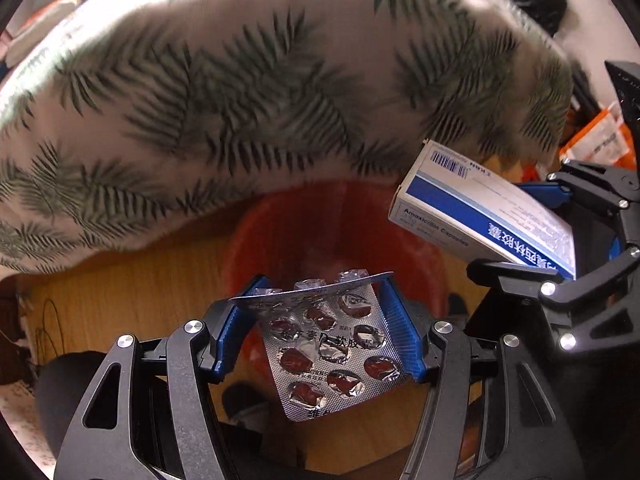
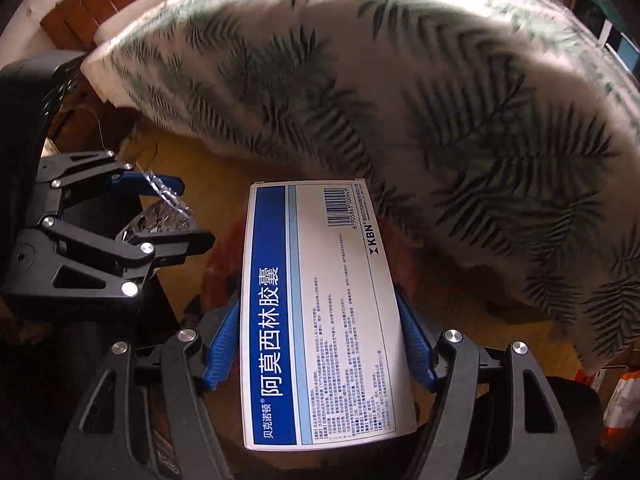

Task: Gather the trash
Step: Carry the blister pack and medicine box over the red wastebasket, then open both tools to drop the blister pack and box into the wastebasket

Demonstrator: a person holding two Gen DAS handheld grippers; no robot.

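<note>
My left gripper is shut on a bent silver pill blister pack, held over the red trash bin below. The same gripper and blister pack show at the left of the right wrist view. My right gripper is shut on a white and blue medicine box, also above the bin, which the box mostly hides. The box and right gripper appear at the right of the left wrist view.
A table edge with a fern-print cloth hangs just beyond the bin, also seen in the right wrist view. Wooden floor surrounds the bin. Orange packets lie at the far right. A dark shape sits at lower left.
</note>
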